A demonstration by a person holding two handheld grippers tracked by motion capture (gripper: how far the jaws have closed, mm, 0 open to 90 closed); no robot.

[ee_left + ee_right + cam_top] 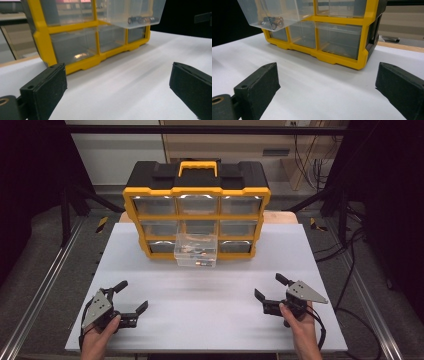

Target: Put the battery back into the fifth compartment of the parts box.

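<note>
A yellow and black organizer (196, 205) with clear drawers stands at the back of the white table (210, 320). Its bottom middle drawer (195, 251) is pulled out and holds small metal parts (197, 254). The drawer (135, 11) with its parts (141, 19) juts toward me in the left gripper view, and the drawer (270, 12) with parts (272, 21) also appears in the right gripper view. My left gripper (132, 297) rests open near the front left, empty. My right gripper (270, 287) rests open near the front right, empty. Both stand well short of the organizer (75, 42) (332, 37).
Metal rails (45, 290) run along both sides of the table. Cables (350, 270) trail on the floor at the right. A wooden board edge (282, 216) shows behind the white table. A wide stretch of bare surface lies between the grippers and the organizer.
</note>
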